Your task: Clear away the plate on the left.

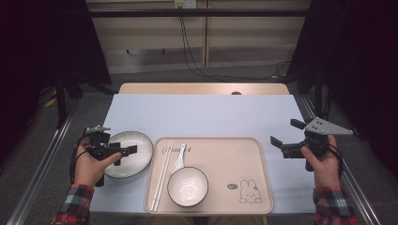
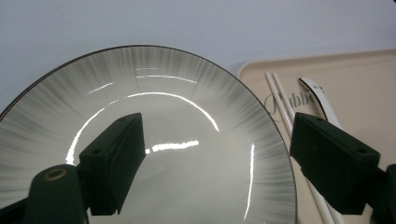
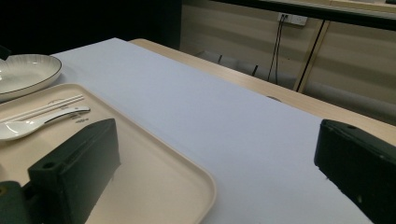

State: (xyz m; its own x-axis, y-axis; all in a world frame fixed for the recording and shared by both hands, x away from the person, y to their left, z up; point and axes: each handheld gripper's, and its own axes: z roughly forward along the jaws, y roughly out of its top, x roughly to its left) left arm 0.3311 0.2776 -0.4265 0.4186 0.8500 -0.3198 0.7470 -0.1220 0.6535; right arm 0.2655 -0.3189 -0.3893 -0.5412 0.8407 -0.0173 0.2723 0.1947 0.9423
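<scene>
Jaws of the left tool (image 1: 123, 151) stand wide and hold nothing, hovering over the plate (image 1: 136, 147) — one jaw above its glossy well, the other out past its rim on the tray side. The plate lies flat on the desk (image 1: 202, 115), at about 9 o'clock from the tray (image 1: 263, 187) and just beside its edge. It looks like glazed ceramic: stiff, fairly heavy for its size, slick under the pads and apt to chip if knocked. The thin dark-edged rim is the place to take it, one jaw inside and one under the lip (a grip on the smooth well would likely slide).

The right tool (image 1: 285, 136) is likewise wide and empty, out at 3 o'clock from the tray.

On the tray lie chopsticks (image 1: 162, 173), a spoon (image 1: 179, 159) and a bowl (image 1: 187, 186). Cursive lettering (image 2: 287, 100) is printed near its far edge — partly covered, not legible — and a rabbit drawing (image 1: 249, 191) sits at the near right corner.
</scene>
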